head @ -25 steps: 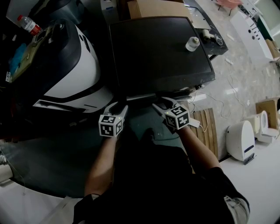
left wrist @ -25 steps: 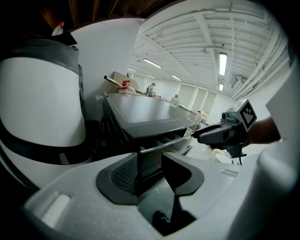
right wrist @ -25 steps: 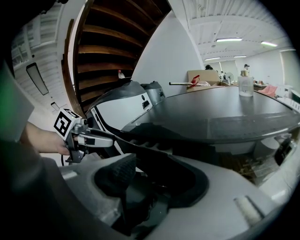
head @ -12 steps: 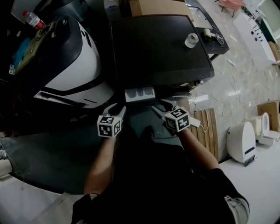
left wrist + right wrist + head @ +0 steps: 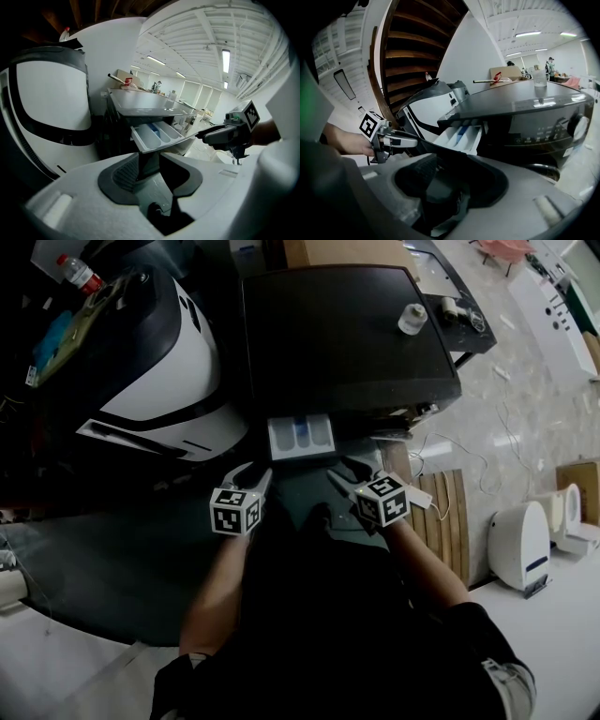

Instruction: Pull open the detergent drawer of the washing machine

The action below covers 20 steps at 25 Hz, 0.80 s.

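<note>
The dark washing machine (image 5: pixel 347 334) stands ahead of me. Its white detergent drawer (image 5: pixel 302 435) sticks out of the front, with a blue compartment showing inside. My left gripper (image 5: pixel 251 474) is at the drawer's left front corner. In the left gripper view the drawer (image 5: pixel 157 133) sits just above the left gripper (image 5: pixel 149 164), whose pads press on the dark front panel. My right gripper (image 5: pixel 342 472) is at the drawer's right front corner. In the right gripper view its jaws stand apart below the drawer (image 5: pixel 461 136), and the gap between them is too dark to read.
A large white-and-black rounded machine (image 5: pixel 159 362) stands close on the left. A small clear jar (image 5: pixel 412 318) rests on the washer's top. A slatted wooden board (image 5: pixel 441 512), loose cables and a white appliance (image 5: pixel 518 545) lie on the floor to the right.
The drawer has slid out of the machine toward me, from barely showing to well out. Both grippers have drawn back with it.
</note>
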### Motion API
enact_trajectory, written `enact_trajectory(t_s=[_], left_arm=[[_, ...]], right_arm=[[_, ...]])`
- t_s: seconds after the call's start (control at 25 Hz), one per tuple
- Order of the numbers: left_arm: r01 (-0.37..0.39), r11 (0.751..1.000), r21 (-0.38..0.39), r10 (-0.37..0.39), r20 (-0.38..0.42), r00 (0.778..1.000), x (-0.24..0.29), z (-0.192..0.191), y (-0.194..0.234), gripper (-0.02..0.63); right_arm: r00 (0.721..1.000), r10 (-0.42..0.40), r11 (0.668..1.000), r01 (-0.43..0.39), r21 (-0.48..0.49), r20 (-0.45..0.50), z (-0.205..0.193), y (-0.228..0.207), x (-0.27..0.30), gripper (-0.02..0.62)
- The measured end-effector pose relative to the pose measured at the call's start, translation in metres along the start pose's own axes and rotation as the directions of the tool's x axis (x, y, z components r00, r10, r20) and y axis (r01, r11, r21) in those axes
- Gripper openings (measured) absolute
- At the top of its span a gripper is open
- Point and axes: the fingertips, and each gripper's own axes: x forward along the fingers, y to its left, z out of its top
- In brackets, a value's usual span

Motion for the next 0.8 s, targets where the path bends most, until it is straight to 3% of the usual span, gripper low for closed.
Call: enact_trajectory(t_s=[0.8], left_arm=[[0.056,0.998,-0.025,-0.057,-0.042,0.998,-0.024,-0.026,-0.025,0.153]], right_arm=[[1.0,0.0,0.999,0.0,0.038,-0.023,-0.026,0.025,-0.025,0.192]])
